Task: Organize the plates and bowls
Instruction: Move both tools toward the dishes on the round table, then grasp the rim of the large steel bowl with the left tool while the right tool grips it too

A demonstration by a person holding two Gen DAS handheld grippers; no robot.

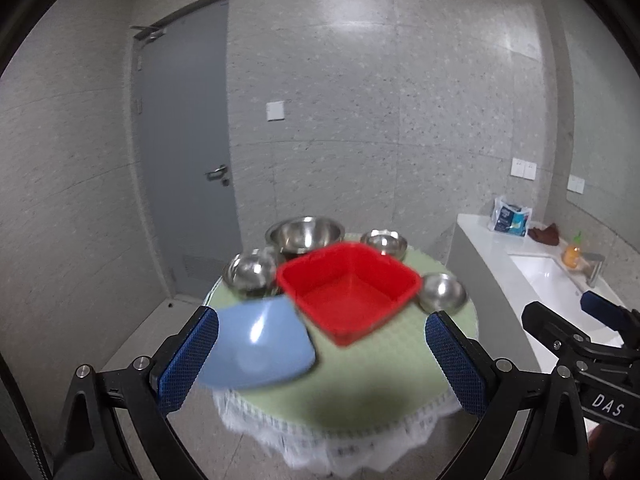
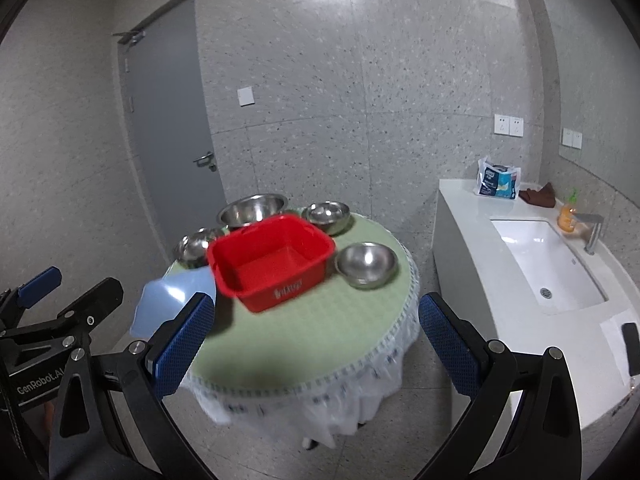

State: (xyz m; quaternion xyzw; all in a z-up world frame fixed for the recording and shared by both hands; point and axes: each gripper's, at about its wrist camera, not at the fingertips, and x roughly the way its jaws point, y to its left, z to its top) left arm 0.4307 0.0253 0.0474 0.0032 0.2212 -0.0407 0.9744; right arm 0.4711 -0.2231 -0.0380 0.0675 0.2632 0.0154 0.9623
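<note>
A round table with a green cloth [image 1: 372,376] [image 2: 320,336] holds a red square basin [image 1: 348,292] [image 2: 272,262], a blue plate [image 1: 260,344] [image 2: 172,300] at its left, a large steel bowl [image 1: 305,234] [image 2: 252,209] behind, and three small steel bowls [image 1: 250,270] [image 1: 386,242] [image 1: 442,292] [image 2: 367,264] around it. My left gripper [image 1: 322,360] is open and empty, above the table's near side. My right gripper [image 2: 316,344] is open and empty, also short of the dishes. Each gripper shows at the edge of the other's view.
A white counter with a sink [image 2: 548,264], a faucet [image 2: 592,232], an orange bottle [image 2: 568,216], a tissue pack [image 2: 498,182] and a brown cloth [image 2: 538,196] stands to the right. A grey door [image 2: 168,132] is behind on the left.
</note>
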